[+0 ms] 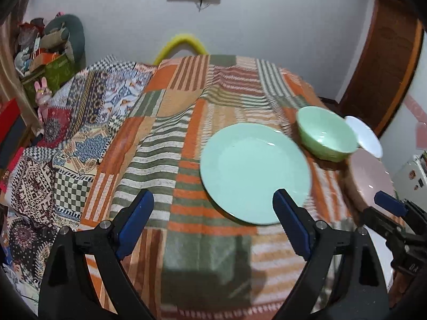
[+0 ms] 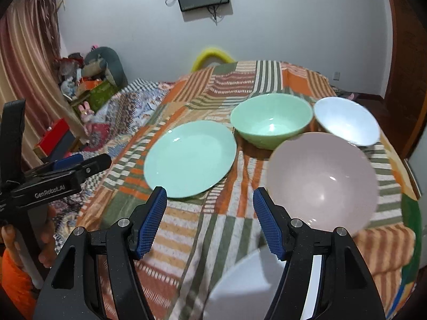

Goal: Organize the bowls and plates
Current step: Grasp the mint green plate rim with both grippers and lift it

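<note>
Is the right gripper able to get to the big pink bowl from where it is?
Probably yes. The right gripper has its jaws open and holds nothing, and the round pink bowl sits just ahead, beside its right jaw. Nothing lies between them; only the striped cloth is there.

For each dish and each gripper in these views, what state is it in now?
green plate: flat, empty
green bowl: upright, empty
white bowl: upright, empty
pink bowl: upright, empty
white plate: near edge, partly hidden
left gripper: open, holding nothing
right gripper: open, holding nothing
</note>
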Tool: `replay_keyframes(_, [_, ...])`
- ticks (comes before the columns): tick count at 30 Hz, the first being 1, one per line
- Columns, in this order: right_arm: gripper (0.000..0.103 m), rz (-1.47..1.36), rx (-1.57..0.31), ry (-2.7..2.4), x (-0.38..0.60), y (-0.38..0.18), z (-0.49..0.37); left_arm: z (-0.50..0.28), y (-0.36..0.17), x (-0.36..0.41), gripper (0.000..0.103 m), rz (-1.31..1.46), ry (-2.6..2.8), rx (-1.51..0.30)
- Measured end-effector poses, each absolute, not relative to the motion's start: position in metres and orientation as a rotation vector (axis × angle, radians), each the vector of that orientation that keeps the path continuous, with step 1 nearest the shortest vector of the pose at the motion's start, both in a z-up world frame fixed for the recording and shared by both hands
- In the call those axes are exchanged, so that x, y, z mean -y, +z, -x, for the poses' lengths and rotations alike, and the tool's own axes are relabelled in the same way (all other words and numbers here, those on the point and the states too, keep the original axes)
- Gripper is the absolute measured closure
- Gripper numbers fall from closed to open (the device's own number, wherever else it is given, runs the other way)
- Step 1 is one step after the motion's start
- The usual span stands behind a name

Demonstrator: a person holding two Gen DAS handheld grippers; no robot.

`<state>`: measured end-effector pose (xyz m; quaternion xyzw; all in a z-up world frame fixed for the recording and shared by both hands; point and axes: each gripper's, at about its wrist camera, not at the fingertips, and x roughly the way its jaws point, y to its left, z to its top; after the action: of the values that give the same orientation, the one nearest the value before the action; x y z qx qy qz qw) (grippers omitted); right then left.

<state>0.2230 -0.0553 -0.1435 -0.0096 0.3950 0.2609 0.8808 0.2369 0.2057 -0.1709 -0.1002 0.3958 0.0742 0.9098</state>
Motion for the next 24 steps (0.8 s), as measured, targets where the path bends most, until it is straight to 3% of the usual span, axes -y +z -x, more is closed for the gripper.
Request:
replay_keyframes(2, [0.039,0.041,-0.843,0.536,0.046,-0.151,-0.231,-0.250,-0.182,-0.214,0.013,0.220,0.149,-0.835])
replay_keyframes(4, [0.043,0.045,-0.862,0.538,0.038,-0.159,-0.241,-0.261,-0.193,-0.220,0.021,0.238,0.134,-0.861])
replay_keyframes(6, [0.053,0.038,-0.891,0.538,0.033,-0.165,-0.250,-0.276,-0.207,-0.225,0.040,0.266,0.099,-0.910])
replay_keyframes(9, [0.068,0.034,-0.931,0.521,0.026,-0.175,-0.263,-0.294,-0.225,-0.232,0.056,0.303,0.067,-0.954])
replay_keyframes(12, [0.081,0.054,-0.972,0.473,0.021,-0.187,-0.276,-0.305,-0.239,-0.236,0.063,0.319,0.069,-0.973])
replay_keyframes(17, [0.081,0.078,-1.030,0.454,0.013,-0.201,-0.288,-0.320,-0.250,-0.243,0.071,0.341,0.063,-0.975])
replay_keyframes(21, [0.081,0.021,-1.039,0.471,0.016,-0.200,-0.291,-0.320,-0.253,-0.242,0.085,0.319,0.051,-0.962])
replay_keyframes(24, [0.082,0.041,-1.041,0.478,0.013,-0.201,-0.292,-0.314,-0.252,-0.244,0.085,0.315,0.052,-0.965])
